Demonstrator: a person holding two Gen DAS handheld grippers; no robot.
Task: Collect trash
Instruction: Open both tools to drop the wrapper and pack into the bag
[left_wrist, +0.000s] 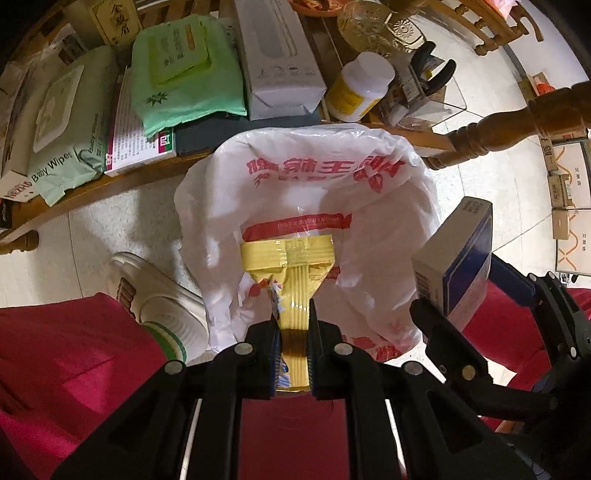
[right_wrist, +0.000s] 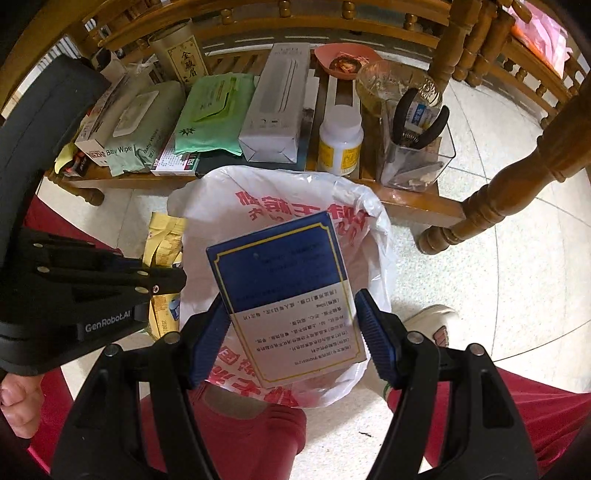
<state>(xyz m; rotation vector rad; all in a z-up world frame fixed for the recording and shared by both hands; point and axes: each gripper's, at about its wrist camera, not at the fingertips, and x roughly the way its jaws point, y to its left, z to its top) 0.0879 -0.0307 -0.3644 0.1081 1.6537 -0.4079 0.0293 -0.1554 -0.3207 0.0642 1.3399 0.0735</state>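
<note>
A: So why are both grippers aimed down at the bag (left_wrist: 306, 206)?

B: Its mouth gapes upward on the floor, so anything let go from above should fall in. The left gripper (left_wrist: 293, 317) is clamped tight on a flat yellow wrapper (left_wrist: 291, 273), which hangs right over the opening.

A: And the right gripper (right_wrist: 291, 321)?

B: Its jaws stand fairly wide because they pinch a blue-and-white box (right_wrist: 291, 291) by its two side edges. The box is held upright above the bag too, just beside the wrapper.

A: Why is the bag sitting there?

B: It lies between the person's red-trousered legs (left_wrist: 66, 354), just in front of the low wooden shelf (right_wrist: 258, 181), so trash is close by. Wipes packs (left_wrist: 70, 122), a white bottle (right_wrist: 340, 140) and a long carton (right_wrist: 277, 103) rest on that shelf.

A: What next, you reckon?

B: Probably letting go of both pieces; neither has been dropped yet.
</note>
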